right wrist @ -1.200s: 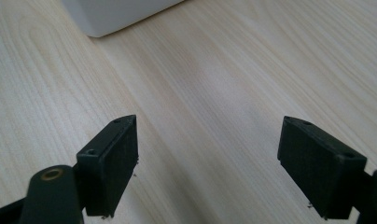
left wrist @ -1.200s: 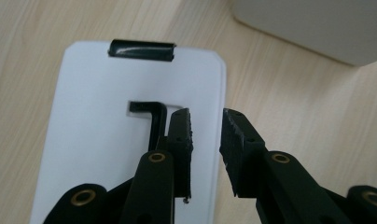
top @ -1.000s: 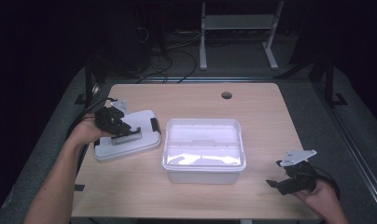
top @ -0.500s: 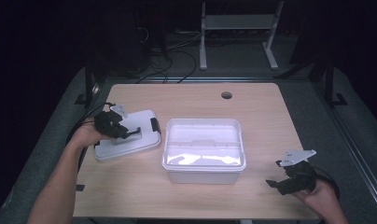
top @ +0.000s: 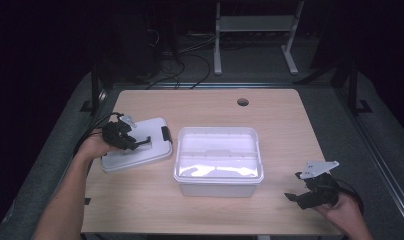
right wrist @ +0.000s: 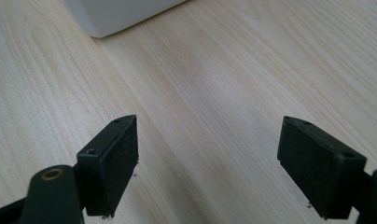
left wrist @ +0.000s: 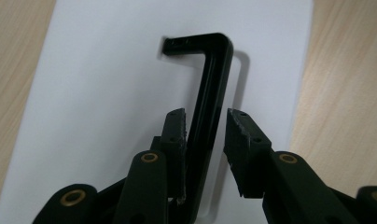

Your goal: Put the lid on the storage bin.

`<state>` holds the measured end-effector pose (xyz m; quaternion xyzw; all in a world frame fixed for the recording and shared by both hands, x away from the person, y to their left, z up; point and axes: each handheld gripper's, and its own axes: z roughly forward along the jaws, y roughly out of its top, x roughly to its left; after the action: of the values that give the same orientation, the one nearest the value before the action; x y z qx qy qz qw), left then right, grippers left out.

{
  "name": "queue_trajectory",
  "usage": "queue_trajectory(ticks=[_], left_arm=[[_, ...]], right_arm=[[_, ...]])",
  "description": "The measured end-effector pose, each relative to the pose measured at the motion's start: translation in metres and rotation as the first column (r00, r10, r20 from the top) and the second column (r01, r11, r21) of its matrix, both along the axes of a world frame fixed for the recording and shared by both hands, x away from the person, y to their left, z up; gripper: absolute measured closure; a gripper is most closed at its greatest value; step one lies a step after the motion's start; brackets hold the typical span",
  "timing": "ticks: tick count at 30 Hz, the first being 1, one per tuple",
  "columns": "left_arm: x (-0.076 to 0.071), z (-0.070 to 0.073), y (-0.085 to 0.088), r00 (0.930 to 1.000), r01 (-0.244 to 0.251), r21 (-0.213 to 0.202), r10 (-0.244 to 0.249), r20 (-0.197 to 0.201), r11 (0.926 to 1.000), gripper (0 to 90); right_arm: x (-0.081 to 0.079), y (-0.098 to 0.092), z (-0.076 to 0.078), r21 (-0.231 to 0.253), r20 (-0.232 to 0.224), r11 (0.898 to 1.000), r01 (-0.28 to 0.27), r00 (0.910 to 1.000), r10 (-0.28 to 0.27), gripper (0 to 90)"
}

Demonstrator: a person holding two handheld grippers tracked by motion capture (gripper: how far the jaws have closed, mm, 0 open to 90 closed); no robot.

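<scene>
Fingers (left wrist: 175, 135) of the left gripper (left wrist: 203, 133) stood on either side of a black handle (left wrist: 210, 107), the left one touching it and the right one just apart, so the grip was released; the jaws had just been opening with the handle between them. That handle rose from a white lid (left wrist: 107, 93), ran straight toward twelve o'clock and bent at its far end toward nine o'clock. In the high view the left gripper (top: 124, 140) sat over the lid (top: 145, 152), which lay flat on the surface (top: 210, 107) at nine o'clock of a white box (top: 217, 160). A black latch (top: 166, 133) showed on the lid's edge nearest the box. The box stood open near the middle of the surface, lid and box just beside each other but not touching.

The right gripper (right wrist: 207, 163) had its fingers (right wrist: 114, 158) spread wide with nothing between them, only bare wood below. In the high view it (top: 310, 195) hovered at four o'clock of the box, well apart from it, near the surface's front edge. A corner of the box (right wrist: 116, 14) showed at eleven o'clock in the right gripper view. A round hole (top: 243, 102) sat in the surface at one o'clock of the box.
</scene>
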<state>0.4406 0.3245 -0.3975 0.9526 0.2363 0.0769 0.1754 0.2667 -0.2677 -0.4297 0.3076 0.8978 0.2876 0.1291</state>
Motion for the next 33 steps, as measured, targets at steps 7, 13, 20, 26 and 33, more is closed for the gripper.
queue_trajectory(ticks=[7,13,20,26,33], left_arm=[[0.0,-0.004,-0.001,1.0,0.007,0.017,-0.007,0.002,0.9998,69.9],[0.0,0.002,-0.003,0.9997,0.019,0.035,-0.02,0.017,0.9992,74.7],[0.0,0.013,-0.005,0.9991,0.031,0.033,-0.032,0.028,0.999,80.7],[-0.002,0.019,-0.003,0.9994,0.027,0.04,-0.028,0.021,0.9989,84.1],[-0.009,0.02,0.006,0.9997,0.026,0.032,-0.026,0.005,0.9992,84.6]], right_arm=[[0.0,0.001,0.0,0.006,0.003,1.0,-0.004,1.0,0.004,20.0],[0.0,0.001,0.001,0.01,0.003,1.0,-0.003,1.0,0.003,20.0],[0.0,-0.001,0.001,0.008,0.005,1.0,-0.002,1.0,0.002,20.0],[-0.001,-0.001,0.001,0.01,0.004,1.0,0.001,1.0,-0.001,20.0],[-0.001,0.0,0.001,0.008,0.004,1.0,0.0,1.0,0.0,20.0]])
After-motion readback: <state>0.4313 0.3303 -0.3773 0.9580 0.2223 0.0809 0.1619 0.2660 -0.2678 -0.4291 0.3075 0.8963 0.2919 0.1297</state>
